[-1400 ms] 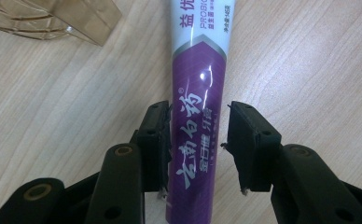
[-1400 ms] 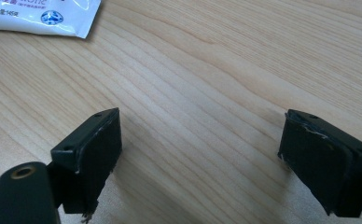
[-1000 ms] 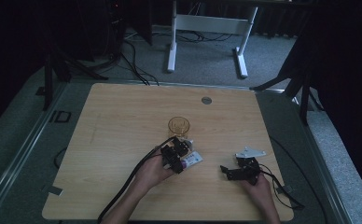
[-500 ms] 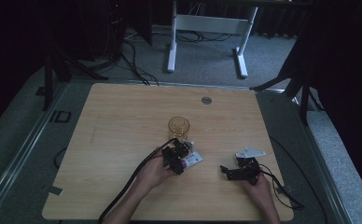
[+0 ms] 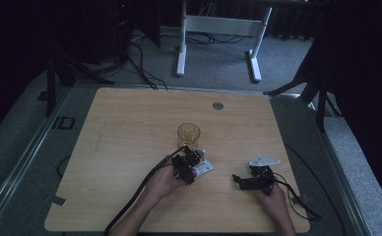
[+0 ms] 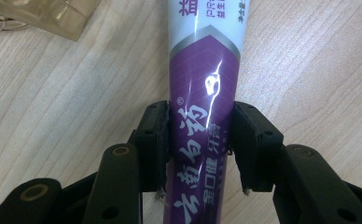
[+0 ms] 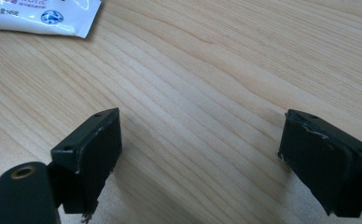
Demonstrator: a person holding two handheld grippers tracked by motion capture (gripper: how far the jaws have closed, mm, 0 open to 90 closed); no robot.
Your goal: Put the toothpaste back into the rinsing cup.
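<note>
A purple and white toothpaste tube (image 6: 202, 84) lies flat on the wooden table (image 5: 130, 128). My left gripper (image 6: 200, 140) is shut on it, one black pad pressing each side of its purple part. In the high view the left gripper (image 5: 194, 164) sits just in front of an amber drinking glass (image 5: 188, 133), and the tube's white end (image 5: 206, 168) sticks out to its right. The glass's base (image 6: 39, 14) shows at the upper left of the left gripper view. My right gripper (image 7: 200, 140) rests open on bare wood, right of the tube (image 7: 44, 16), its jaws (image 5: 237, 180) pointing left.
A round grey grommet (image 5: 218, 105) is set in the table near its far edge. Black cables trail from both grippers toward the front edge. A white desk frame (image 5: 218, 29) stands on the floor beyond the table.
</note>
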